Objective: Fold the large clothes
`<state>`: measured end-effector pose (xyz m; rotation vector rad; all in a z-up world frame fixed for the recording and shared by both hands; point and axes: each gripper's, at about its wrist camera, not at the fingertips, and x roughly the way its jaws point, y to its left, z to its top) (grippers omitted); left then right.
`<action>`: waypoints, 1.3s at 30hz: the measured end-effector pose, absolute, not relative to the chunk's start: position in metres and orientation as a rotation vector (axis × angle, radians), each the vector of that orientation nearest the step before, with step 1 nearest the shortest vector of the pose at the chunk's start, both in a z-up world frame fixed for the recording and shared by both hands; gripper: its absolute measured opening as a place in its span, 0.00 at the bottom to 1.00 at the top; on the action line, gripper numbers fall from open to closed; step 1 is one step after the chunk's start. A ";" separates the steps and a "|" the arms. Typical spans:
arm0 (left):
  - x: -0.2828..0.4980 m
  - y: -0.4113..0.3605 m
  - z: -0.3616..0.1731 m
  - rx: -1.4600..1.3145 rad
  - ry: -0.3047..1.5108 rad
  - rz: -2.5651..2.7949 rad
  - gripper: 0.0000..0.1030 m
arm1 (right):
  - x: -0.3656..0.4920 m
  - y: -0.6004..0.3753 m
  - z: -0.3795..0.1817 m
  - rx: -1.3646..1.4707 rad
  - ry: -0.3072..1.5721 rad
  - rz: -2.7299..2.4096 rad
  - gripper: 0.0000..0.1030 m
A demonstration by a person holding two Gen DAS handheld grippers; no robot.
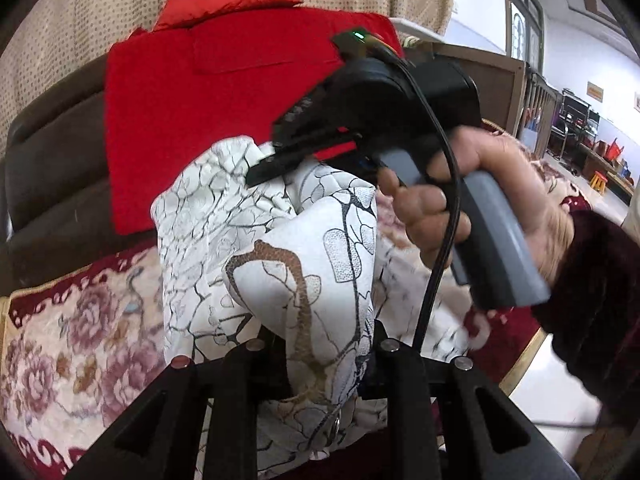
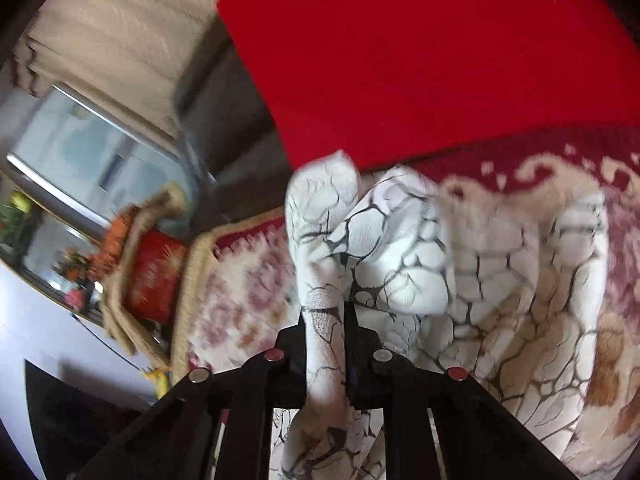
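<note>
A white garment point(image 1: 280, 248) with a black and brown crackle pattern is bunched up above a floral cover. In the left wrist view a fold of it runs between the black fingers of my left gripper point(image 1: 324, 344), which is shut on the cloth. A hand point(image 1: 500, 208) in a dark red sleeve holds my right gripper point(image 1: 260, 172) at the garment's top edge. In the right wrist view my right gripper point(image 2: 326, 312) is shut on a narrow strip of the garment point(image 2: 400, 248); the rest hangs and spreads to the right.
A red cloth point(image 1: 208, 112) drapes over a brown sofa back point(image 1: 52, 152) behind the garment. The floral cover point(image 1: 72, 340) with a dark red border lies beneath. A beige curtain point(image 1: 80, 20) hangs behind. Pale floor point(image 1: 560, 392) and wooden furniture point(image 1: 500, 76) are to the right.
</note>
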<state>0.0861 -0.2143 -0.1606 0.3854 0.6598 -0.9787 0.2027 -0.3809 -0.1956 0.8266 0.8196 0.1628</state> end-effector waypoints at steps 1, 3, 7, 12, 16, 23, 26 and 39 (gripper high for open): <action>0.084 -0.220 -0.159 0.391 0.657 -0.983 0.22 | 0.197 -0.389 -0.192 0.843 0.792 0.156 0.08; 0.080 -0.244 -0.161 0.412 0.662 -1.003 0.22 | 0.186 -0.408 -0.193 0.862 0.764 0.133 0.07; 0.073 -0.287 -0.194 0.484 0.725 -1.032 0.22 | 0.181 -0.442 -0.236 0.917 0.834 0.075 0.07; 0.059 -0.303 -0.220 0.580 0.697 -1.029 0.22 | 0.168 -0.476 -0.307 1.135 0.871 0.118 0.07; 0.066 -0.289 -0.202 0.541 0.730 -1.023 0.25 | 0.171 -0.471 -0.301 1.089 0.880 0.115 0.18; 0.074 -0.203 -0.153 0.328 0.704 -1.147 0.69 | 0.164 -0.456 -0.273 1.084 0.907 0.091 0.60; 0.082 -0.176 -0.149 0.340 0.675 -1.070 0.71 | 0.156 -0.451 -0.266 1.106 0.913 0.080 0.62; 0.209 -0.128 -0.250 -0.092 1.109 -0.926 0.56 | 0.168 -0.372 -0.254 0.976 1.015 0.118 0.77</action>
